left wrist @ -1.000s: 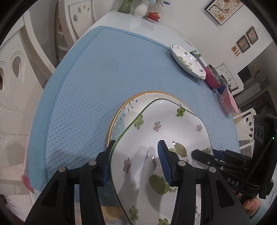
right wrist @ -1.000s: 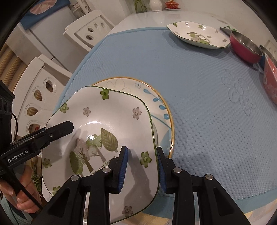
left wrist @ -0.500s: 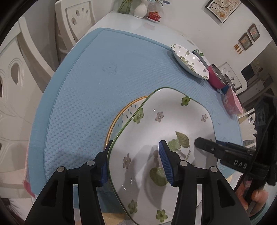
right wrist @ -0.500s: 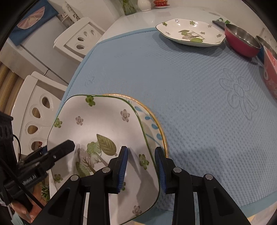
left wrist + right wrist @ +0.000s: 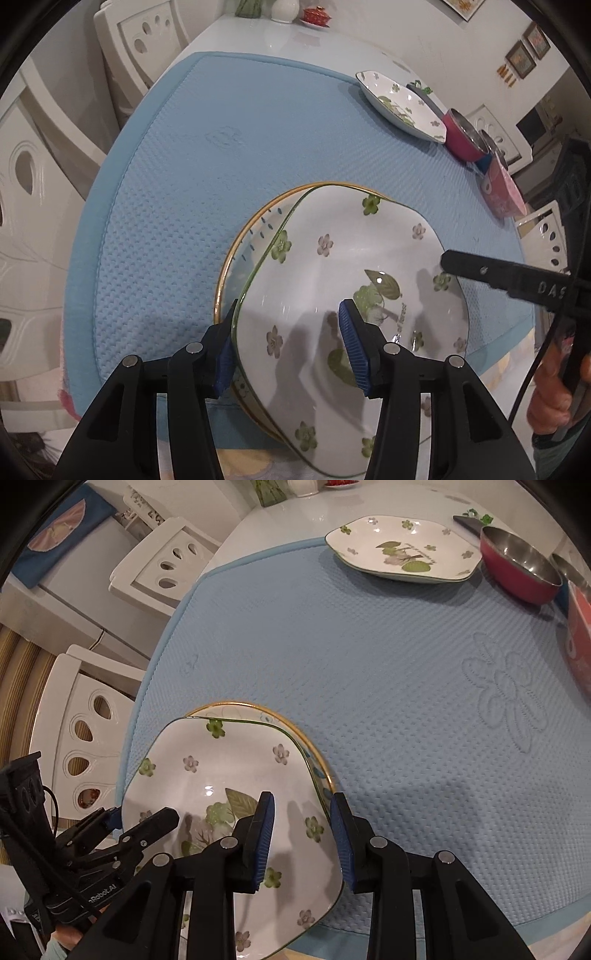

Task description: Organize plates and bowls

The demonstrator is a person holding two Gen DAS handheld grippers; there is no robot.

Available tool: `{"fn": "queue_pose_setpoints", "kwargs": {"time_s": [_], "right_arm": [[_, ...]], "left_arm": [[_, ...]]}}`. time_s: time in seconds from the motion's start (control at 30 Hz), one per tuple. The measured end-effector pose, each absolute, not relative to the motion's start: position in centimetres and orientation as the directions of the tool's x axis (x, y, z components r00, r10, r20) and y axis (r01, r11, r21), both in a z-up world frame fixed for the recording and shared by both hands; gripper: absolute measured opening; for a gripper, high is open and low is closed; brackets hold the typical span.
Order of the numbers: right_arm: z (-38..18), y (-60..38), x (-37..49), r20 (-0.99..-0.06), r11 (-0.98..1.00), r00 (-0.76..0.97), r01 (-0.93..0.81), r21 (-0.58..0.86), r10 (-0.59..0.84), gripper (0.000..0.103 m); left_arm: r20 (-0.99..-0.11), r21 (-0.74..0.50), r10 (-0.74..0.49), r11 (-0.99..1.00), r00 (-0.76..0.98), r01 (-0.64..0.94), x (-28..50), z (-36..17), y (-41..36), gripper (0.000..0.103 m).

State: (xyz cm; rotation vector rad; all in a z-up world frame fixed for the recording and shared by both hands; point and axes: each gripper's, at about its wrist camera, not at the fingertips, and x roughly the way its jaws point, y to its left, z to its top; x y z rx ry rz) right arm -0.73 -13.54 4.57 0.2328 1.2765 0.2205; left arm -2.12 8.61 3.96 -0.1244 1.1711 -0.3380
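Observation:
A white square plate with green flowers (image 5: 332, 280) is held above a round gold-rimmed plate (image 5: 258, 229) on the blue mat. My left gripper (image 5: 288, 343) is shut on the square plate's near-left rim. My right gripper (image 5: 301, 834) is shut on the same plate (image 5: 221, 768) at its right rim. The round plate (image 5: 314, 753) shows as a crescent beyond it. A second flowered square plate (image 5: 402, 550) sits at the far side of the mat, and also shows in the left wrist view (image 5: 402, 103).
A red metal bowl (image 5: 521, 565) and a pink bowl (image 5: 502, 184) stand at the mat's far right. The blue mat (image 5: 369, 657) covers the white table. White chairs (image 5: 162, 568) stand along the left side. Vases (image 5: 284, 7) stand at the far end.
Both grippers have lifted the flowered square plate and tilted it, shifting it back over the round plate. More of the mat's near edge shows now.

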Motion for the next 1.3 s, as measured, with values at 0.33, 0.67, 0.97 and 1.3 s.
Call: {"fn": "queue_pose_setpoints", "kwargs": {"time_s": [0.33, 0.67, 0.97, 1.3], "right_arm": [[7.5, -15.7, -2.7, -0.885, 0.943, 0.347, 0.007, 0.333, 0.310, 0.031], [5.5, -12.3, -6.7, -0.953, 0.974, 0.209, -0.001, 0.226, 0.221, 0.031], [4.8, -9.8, -6.1, -0.973, 0.985, 0.157, -0.009, 0.171, 0.171, 0.031], [4.0, -12.1, -6.4, -0.980, 0.978, 0.088, 0.086, 0.188, 0.180, 0.031]], "left_arm": [[-0.860, -0.203, -0.276, 0.957, 0.429, 0.208, -3.0, 8.1, 12.1, 0.048], [-0.867, -0.258, -0.324, 0.942, 0.380, 0.215, -4.0, 6.8, 10.9, 0.048], [-0.842, -0.254, -0.321, 0.945, 0.434, 0.206, -2.5, 8.5, 12.1, 0.048], [-0.839, -0.269, -0.336, 0.940, 0.427, 0.211, -0.1, 8.0, 12.8, 0.048]]}}
